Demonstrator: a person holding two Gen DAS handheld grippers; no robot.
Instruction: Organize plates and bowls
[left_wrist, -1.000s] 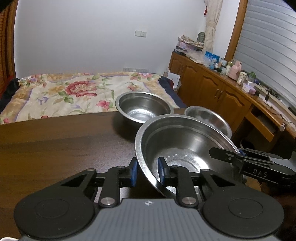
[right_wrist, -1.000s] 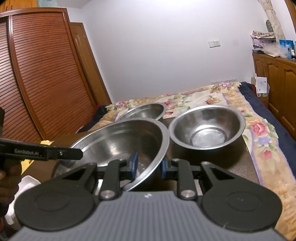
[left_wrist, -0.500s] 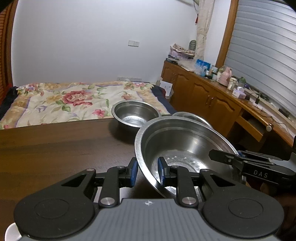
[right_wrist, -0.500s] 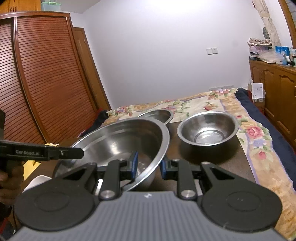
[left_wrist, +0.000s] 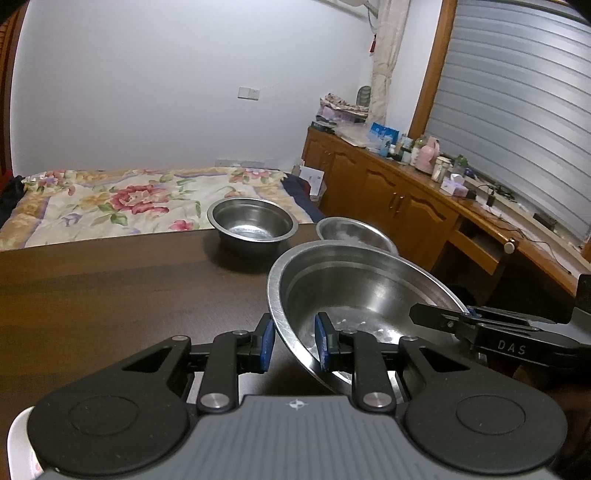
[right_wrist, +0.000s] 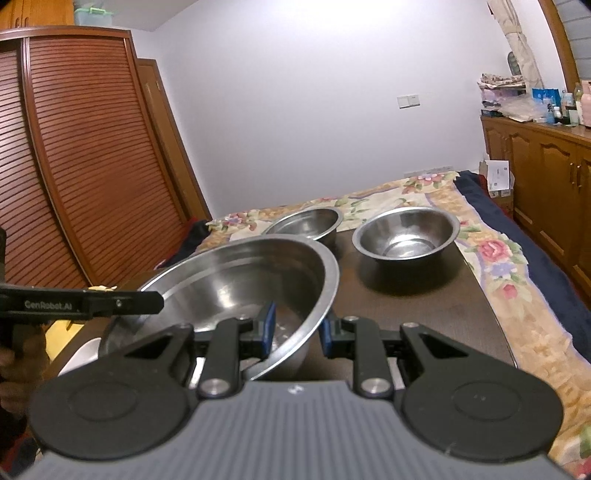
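- Dark brown wooden table (left_wrist: 110, 295), polished, faint sheen; its far edge meets a bed with a floral quilt (left_wrist: 110, 199).
- Large steel bowl (left_wrist: 354, 295) held over the near right part of the table, tilted, between both grippers.
- Left gripper (left_wrist: 293, 341): blue-padded fingers clamped on the bowl's near rim, one pad inside the wall, one outside.
- Right gripper (right_wrist: 297, 328): closed the same way on the opposite rim; in the left wrist view it enters from the right, marked "DAS".
- A white rim (right_wrist: 83, 354) shows below the large bowl in the right wrist view; cannot tell what it is.
- Medium steel bowl (left_wrist: 253, 225) stands upright at the table's far edge, well apart from the held bowl.
- Shallower steel bowl (left_wrist: 351, 230) sits just right of it, partly hidden behind the large bowl's rim.
- Room: plain white wall with a switch plate (left_wrist: 248, 92).
- Tall louvred wooden wardrobe (right_wrist: 74, 166) on the left of the right wrist view.
- Low wooden cabinets (left_wrist: 388, 195) along the right wall, top crowded with bottles, boxes and folded cloth.
- Grey slatted blind (left_wrist: 517, 110) above the cabinets, wood-framed; pale curtain (left_wrist: 384, 66) tied beside it.
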